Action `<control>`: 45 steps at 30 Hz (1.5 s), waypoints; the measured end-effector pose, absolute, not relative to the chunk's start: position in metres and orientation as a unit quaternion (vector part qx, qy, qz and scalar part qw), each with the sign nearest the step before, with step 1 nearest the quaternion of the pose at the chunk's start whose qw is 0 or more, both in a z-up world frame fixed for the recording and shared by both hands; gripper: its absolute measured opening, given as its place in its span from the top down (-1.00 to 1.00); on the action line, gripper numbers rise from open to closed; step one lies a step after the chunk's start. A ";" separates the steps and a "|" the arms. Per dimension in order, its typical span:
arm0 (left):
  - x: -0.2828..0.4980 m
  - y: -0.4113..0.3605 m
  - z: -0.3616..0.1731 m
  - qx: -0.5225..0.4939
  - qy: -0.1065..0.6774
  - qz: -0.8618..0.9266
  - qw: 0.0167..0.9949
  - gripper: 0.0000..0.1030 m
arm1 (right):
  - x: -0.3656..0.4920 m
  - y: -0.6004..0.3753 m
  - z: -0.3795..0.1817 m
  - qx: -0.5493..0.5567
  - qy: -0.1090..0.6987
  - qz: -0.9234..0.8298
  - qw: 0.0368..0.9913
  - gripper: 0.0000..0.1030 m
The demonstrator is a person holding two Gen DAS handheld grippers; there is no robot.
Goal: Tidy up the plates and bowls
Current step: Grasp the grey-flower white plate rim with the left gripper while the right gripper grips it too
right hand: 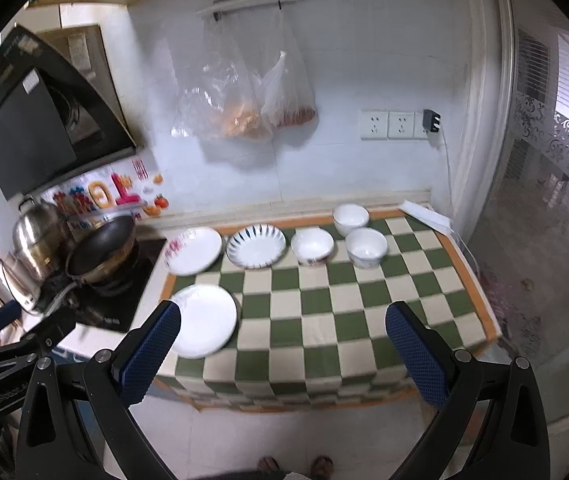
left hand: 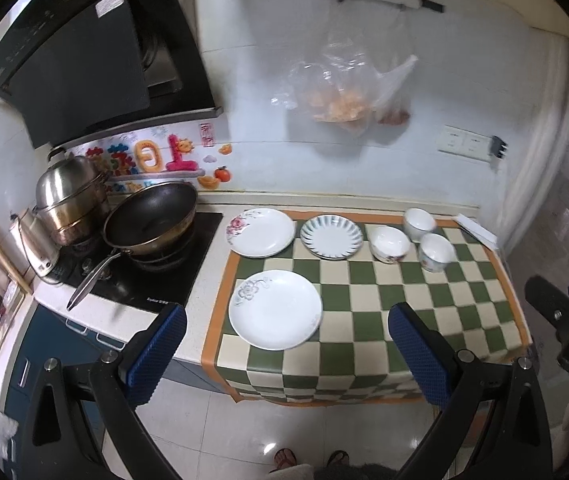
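Checkered cloth (left hand: 404, 292) holds plates and bowls; both tongs (left hand: 286, 356) (right hand: 282, 356) gape empty; writing illegible.

Checkered counter (left hand: 404, 300) — plates (left hand: 275, 309), bowls (left hand: 390, 243)

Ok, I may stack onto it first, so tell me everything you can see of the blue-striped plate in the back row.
The blue-striped plate is round and shallow, glossy like glazed ceramic, white with dark blue strokes radiating from a plain centre to a faintly scalloped rim. It lies flat, right way up and empty on the checked cloth, between the pink-flowered plate and a small white bowl. It appears to touch neither neighbour. Both grippers are open and well short of it.
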State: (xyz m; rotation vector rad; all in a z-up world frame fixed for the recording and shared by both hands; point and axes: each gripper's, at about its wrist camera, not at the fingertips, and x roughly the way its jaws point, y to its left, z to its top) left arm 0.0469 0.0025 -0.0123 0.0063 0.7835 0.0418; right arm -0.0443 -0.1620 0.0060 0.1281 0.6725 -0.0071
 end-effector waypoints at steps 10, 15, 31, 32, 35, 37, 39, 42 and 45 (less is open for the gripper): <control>0.152 0.064 -0.139 -0.015 0.480 0.108 0.870 -1.00 | 0.102 -0.151 -0.144 0.101 0.476 0.103 0.867 -1.00; 0.222 0.109 -0.220 -0.060 0.553 0.086 0.826 -0.88 | 0.184 -0.113 -0.244 0.095 0.558 0.112 0.816 -1.00; 0.331 0.153 -0.394 -0.079 0.714 -0.025 0.695 0.39 | 0.317 -0.045 -0.415 0.167 0.687 0.117 0.698 -0.09; 0.331 0.152 -0.393 -0.082 0.712 -0.036 0.697 0.41 | 0.319 -0.043 -0.420 0.172 0.688 0.119 0.695 0.11; 0.327 0.144 -0.389 -0.066 0.707 -0.051 0.702 0.52 | 0.322 -0.040 -0.421 0.176 0.686 0.122 0.695 0.61; 0.323 0.141 -0.387 -0.063 0.706 -0.052 0.703 0.53 | 0.322 -0.037 -0.423 0.176 0.688 0.120 0.693 0.64; 0.321 0.141 -0.385 -0.064 0.705 -0.052 0.704 0.54 | 0.321 -0.035 -0.422 0.170 0.685 0.124 0.698 0.65; 0.313 0.132 -0.377 -0.048 0.699 -0.051 0.711 0.54 | 0.317 -0.038 -0.419 0.165 0.686 0.126 0.698 0.65; 0.303 0.120 -0.369 -0.049 0.697 -0.054 0.713 0.54 | 0.314 -0.044 -0.415 0.162 0.685 0.126 0.699 0.65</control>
